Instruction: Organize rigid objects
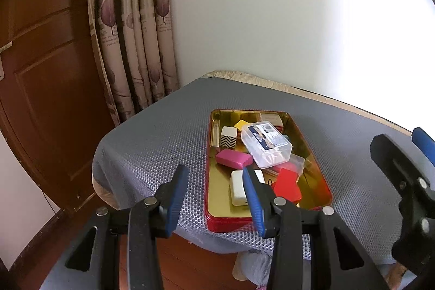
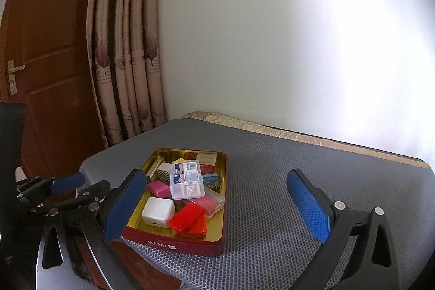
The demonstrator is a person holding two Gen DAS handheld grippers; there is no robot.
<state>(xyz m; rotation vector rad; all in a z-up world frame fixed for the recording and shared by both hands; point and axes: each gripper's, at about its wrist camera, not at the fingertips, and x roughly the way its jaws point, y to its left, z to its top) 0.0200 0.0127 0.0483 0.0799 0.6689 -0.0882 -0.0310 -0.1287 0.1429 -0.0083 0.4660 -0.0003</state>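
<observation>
The tin (image 2: 174, 242) sat at the table's (image 2: 299, 181) near-left corner, heaped with small hard boxes; the clear case (image 2: 187, 181) on top looked light, slippery, best pinched across its long sides; left gripper (image 1: 214, 197) and right gripper (image 2: 217, 205) both gaped, empty.

A table (image 2: 312, 162) covered by a grey honeycomb mat (image 2: 272, 222) carries a red tin (image 2: 190, 245).

red tin (image 1: 231, 224), gold inside, pink box (image 1: 233, 158), zigzag-patterned box (image 1: 227, 138)
</observation>
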